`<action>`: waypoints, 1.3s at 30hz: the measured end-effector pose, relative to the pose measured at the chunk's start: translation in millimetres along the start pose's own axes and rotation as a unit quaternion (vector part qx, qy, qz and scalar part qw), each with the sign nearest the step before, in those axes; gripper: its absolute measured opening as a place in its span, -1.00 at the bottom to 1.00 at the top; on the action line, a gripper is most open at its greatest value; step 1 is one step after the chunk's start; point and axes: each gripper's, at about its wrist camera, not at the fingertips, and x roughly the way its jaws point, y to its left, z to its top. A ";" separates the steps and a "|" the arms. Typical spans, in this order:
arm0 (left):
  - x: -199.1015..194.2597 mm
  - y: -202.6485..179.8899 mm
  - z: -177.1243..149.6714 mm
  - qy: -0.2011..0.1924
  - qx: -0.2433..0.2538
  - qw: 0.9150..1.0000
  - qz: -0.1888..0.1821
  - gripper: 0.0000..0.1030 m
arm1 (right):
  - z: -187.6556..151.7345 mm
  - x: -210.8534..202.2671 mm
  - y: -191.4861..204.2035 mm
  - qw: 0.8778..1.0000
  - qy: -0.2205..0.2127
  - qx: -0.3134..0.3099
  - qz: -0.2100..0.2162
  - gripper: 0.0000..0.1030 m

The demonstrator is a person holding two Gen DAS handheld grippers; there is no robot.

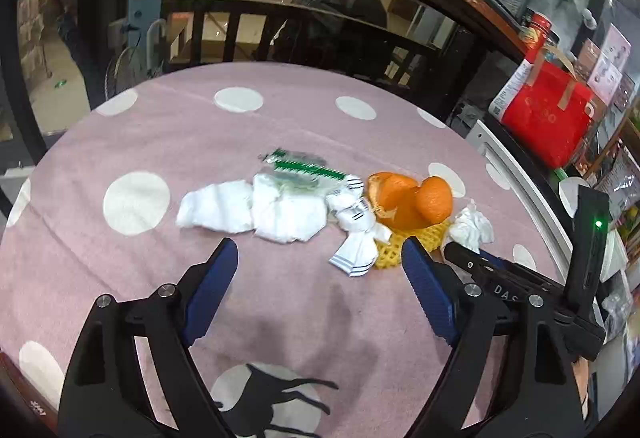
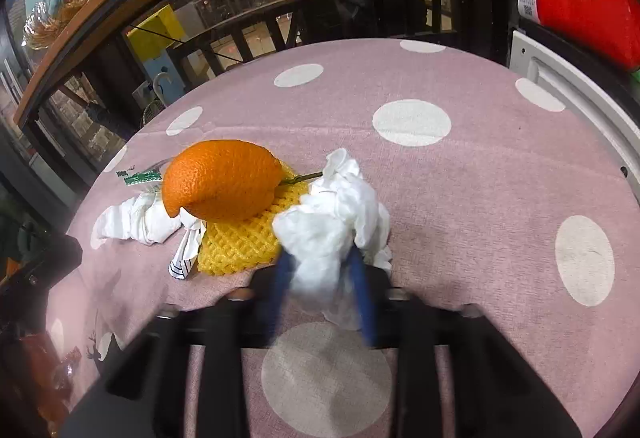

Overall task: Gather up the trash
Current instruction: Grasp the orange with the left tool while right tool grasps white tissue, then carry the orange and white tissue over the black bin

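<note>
A heap of trash lies on the pink dotted tablecloth. It holds flat white napkins, a green-edged clear wrapper, a striped white wrapper, orange peel and a yellow foam net. My left gripper stands open just short of the heap, nothing between its fingers. In the right wrist view my right gripper is shut on a crumpled white tissue, beside the foam net and orange peel. The left wrist view shows that tissue at the right gripper's black tip.
A red bag stands on a shelf past the table's right side, behind a white frame. Dark railing and glass run behind the table's far edge. Bare cloth lies left of the heap and to the right of the tissue.
</note>
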 end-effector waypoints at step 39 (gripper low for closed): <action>-14.2 -131.3 -28.8 -0.034 0.151 0.981 -0.120 -0.57 | -98.5 -149.4 -64.6 0.993 -0.094 0.065 -0.041 -0.60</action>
